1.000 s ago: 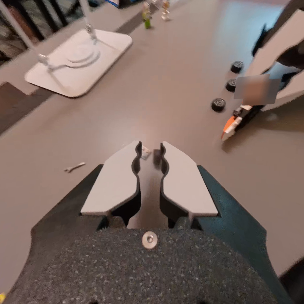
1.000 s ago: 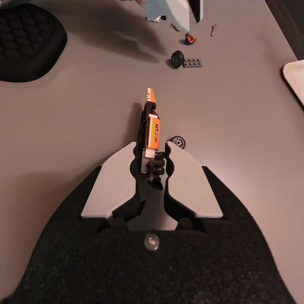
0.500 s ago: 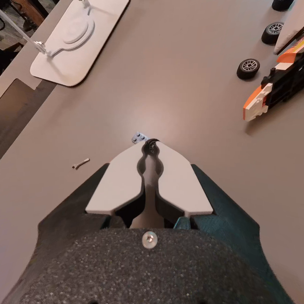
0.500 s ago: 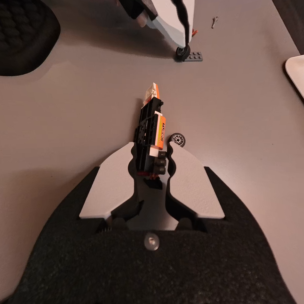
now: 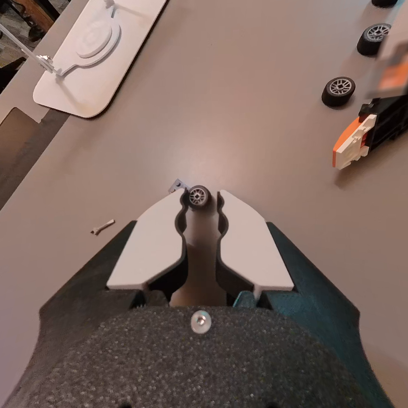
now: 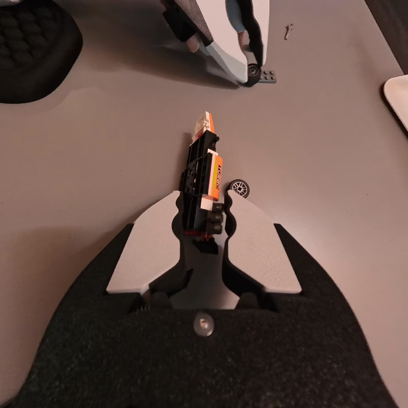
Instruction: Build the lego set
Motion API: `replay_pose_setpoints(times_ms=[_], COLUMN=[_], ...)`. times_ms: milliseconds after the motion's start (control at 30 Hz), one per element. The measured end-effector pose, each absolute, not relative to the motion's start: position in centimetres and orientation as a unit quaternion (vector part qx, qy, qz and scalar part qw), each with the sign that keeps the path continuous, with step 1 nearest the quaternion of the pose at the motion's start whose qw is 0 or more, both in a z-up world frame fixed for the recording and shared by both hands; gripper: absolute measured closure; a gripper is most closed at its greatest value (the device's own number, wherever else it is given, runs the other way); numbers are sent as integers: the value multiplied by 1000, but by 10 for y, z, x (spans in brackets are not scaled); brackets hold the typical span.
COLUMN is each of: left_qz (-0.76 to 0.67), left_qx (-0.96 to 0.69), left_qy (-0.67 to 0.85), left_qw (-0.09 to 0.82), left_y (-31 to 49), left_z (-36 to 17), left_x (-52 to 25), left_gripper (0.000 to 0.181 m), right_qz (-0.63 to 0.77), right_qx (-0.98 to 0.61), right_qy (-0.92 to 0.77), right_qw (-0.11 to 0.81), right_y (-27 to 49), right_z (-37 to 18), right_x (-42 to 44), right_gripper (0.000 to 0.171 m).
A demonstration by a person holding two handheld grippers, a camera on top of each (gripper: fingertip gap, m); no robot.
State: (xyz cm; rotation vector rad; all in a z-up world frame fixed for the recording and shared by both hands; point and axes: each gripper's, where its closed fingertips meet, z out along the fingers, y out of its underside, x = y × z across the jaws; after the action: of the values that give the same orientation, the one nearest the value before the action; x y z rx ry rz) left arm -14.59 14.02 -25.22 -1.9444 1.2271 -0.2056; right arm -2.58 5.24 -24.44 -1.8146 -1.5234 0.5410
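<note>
Left gripper [image 5: 201, 196]: fingers parted around small wheel [image 5: 197, 196], gripping nothing. Right gripper [image 6: 203, 199]: fingers clamp car chassis [image 6: 202, 176]. Advice: centre wheel, close squarely.

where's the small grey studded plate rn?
Left wrist view: the grey plate lies on the table just beyond the left gripper's left finger tip, beside the small wheel between the open fingers.

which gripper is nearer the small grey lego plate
Left. The left gripper has its fingertips right beside the grey plate, with a small wheel between them. The right gripper holds the car body well away from it.
</note>
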Motion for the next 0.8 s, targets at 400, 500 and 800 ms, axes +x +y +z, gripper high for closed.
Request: replay_pose_setpoints(times_ms=[400,500,800], left_qz=[-81,-104,-284], left_qx=[-767,-765,-708], left_qy=[488,480,475], left_qw=[408,417,439], left_y=[137,132,94], left_z=[-243,-234,-192], left_x=[-146,-142,-103], left_gripper=[171,171,171], right_qz=[214,216,221], right_qx=[-699,-699,-698], right_qy=[-585,-585,-583], right_qw=[350,351,351], right_y=[52,52,52], right_z=[-244,-244,-244], right_x=[-27,-27,-27], right_gripper=[136,136,136])
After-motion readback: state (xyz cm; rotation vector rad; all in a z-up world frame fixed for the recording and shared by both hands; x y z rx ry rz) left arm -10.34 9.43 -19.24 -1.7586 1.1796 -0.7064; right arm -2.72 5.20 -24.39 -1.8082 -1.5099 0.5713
